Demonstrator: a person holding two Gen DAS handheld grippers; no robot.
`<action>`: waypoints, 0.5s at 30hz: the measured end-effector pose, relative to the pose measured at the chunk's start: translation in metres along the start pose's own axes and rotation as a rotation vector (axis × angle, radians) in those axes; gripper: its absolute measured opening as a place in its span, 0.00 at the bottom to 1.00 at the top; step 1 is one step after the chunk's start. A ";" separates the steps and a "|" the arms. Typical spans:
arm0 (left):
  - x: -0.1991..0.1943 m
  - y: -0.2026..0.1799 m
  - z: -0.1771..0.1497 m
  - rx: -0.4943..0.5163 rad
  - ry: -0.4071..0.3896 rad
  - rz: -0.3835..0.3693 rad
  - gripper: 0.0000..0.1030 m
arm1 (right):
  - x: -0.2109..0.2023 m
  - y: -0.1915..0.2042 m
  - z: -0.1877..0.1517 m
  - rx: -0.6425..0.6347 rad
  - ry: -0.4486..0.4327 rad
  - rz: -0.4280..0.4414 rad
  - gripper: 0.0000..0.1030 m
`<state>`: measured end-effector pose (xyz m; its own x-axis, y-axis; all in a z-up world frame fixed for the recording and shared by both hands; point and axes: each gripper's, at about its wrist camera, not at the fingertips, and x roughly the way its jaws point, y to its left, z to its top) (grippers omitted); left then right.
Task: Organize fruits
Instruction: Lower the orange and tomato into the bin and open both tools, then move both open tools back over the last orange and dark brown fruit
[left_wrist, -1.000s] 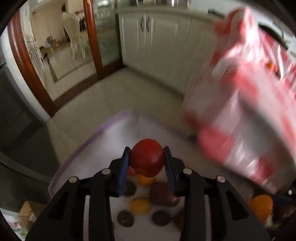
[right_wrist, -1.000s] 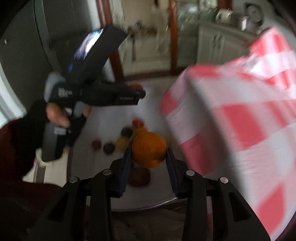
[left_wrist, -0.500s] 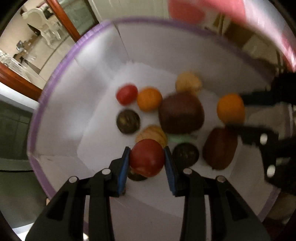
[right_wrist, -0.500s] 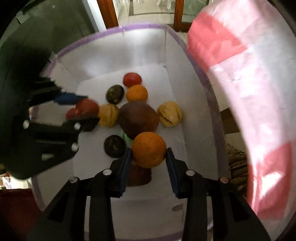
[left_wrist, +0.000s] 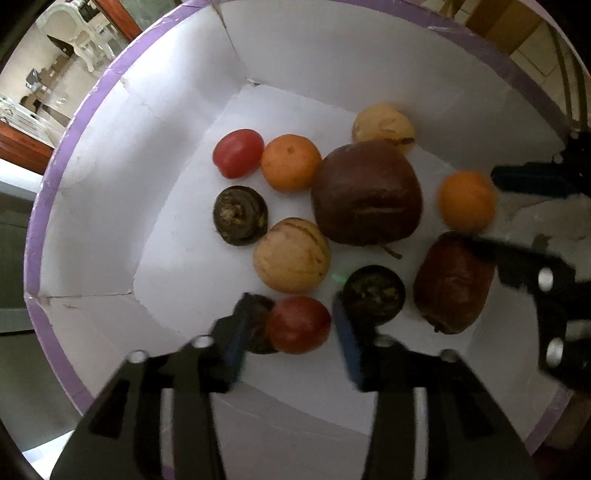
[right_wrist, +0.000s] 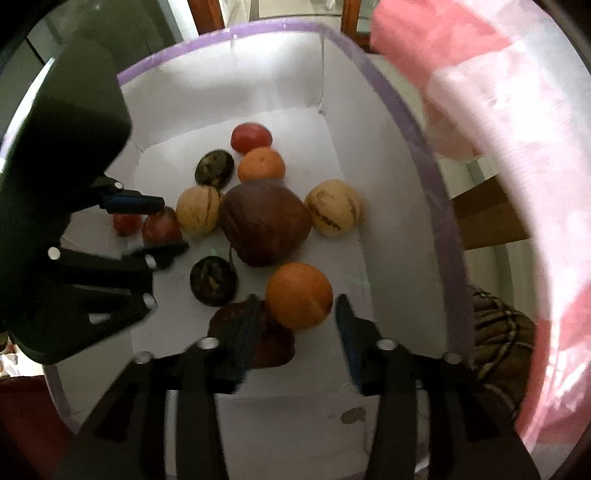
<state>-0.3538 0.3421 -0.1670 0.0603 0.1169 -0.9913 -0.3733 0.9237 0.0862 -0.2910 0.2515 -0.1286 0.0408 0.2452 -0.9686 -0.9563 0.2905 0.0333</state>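
White box (left_wrist: 92, 229), red tomato (left_wrist: 297, 325), orange (right_wrist: 299, 295)

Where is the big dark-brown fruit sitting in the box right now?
The big dark-brown fruit lies mid-floor of the white box, touching an orange on its left in the left wrist view, with striped yellow fruits behind and in front-left.
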 end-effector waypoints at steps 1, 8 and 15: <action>0.003 -0.006 0.003 -0.004 -0.001 -0.001 0.61 | -0.003 0.000 0.000 0.000 -0.013 0.016 0.52; -0.027 0.010 0.014 0.009 -0.044 -0.057 0.70 | -0.054 0.007 -0.006 -0.065 -0.150 -0.001 0.56; -0.146 0.045 0.049 -0.204 -0.421 -0.036 0.87 | -0.179 -0.009 -0.027 -0.051 -0.511 0.067 0.73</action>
<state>-0.3340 0.3849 -0.0133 0.4309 0.2632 -0.8632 -0.5363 0.8440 -0.0104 -0.2974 0.1797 0.0381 0.1033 0.6858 -0.7204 -0.9740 0.2165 0.0665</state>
